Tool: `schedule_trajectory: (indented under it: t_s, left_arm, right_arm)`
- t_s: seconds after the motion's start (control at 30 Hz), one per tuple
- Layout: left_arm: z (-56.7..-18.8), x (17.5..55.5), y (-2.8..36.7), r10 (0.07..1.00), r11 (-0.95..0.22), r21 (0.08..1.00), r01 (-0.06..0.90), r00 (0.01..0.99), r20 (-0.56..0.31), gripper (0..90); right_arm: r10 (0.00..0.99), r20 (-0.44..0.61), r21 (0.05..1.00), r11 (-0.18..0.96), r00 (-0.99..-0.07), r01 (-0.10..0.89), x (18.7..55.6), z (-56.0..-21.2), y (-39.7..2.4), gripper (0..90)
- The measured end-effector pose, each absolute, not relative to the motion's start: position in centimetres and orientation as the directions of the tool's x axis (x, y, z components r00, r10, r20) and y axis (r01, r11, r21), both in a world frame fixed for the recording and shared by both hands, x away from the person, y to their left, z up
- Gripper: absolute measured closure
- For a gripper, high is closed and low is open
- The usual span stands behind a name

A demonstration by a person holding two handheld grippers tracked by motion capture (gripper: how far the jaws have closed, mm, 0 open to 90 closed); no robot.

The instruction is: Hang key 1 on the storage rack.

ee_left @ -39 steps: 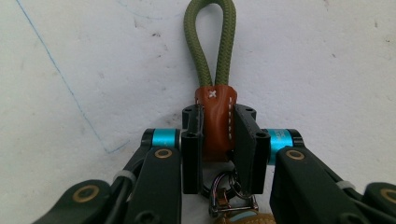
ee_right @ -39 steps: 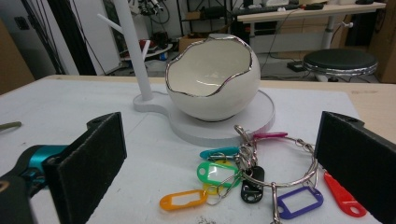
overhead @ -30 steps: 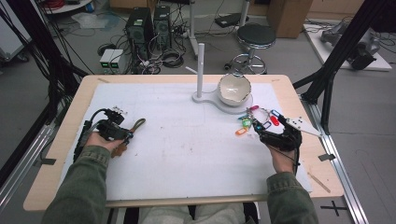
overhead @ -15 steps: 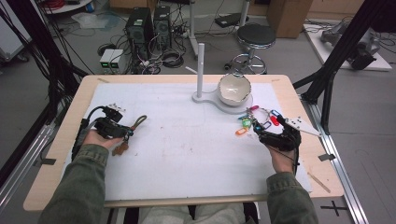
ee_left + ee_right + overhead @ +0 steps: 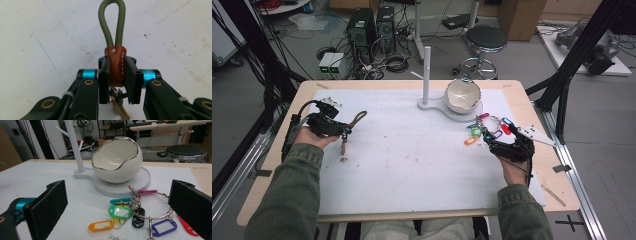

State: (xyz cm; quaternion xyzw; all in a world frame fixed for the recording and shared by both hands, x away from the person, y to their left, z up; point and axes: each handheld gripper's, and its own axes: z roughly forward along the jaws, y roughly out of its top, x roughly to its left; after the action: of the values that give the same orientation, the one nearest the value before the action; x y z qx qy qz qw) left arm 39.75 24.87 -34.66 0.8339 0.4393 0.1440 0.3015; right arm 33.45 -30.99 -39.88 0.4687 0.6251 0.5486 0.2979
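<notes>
Readable marks: one stitched sign only.
A white cross-stitch "x" sits on the brown leather tab point(image 5: 114, 65), upper middle of the left gripper view.

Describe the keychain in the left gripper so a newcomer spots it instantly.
On the white table mat, look left, away from the ring of coloured plastic key tags. The left gripper clamps an olive-green cord loop keychain at its brown leather wrap, keys dangling below: the sole corded keychain.

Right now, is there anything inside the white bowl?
No, the right gripper view shows the bowl with a bare, shiny inside, and the key ring lies on the table in front of it.
</notes>
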Motion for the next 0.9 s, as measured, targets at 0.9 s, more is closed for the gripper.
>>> schedule_trajectory:
  t_s: [0.9]
  left_arm:
    - [-29.2,42.3,23.1,0.798,-0.451,0.658,0.602,0.603,-0.005,75.2]
  right_arm:
    - [0.912,0.147,0.964,-0.044,-0.384,0.264,33.4,-39.9,-31.0,1.1]
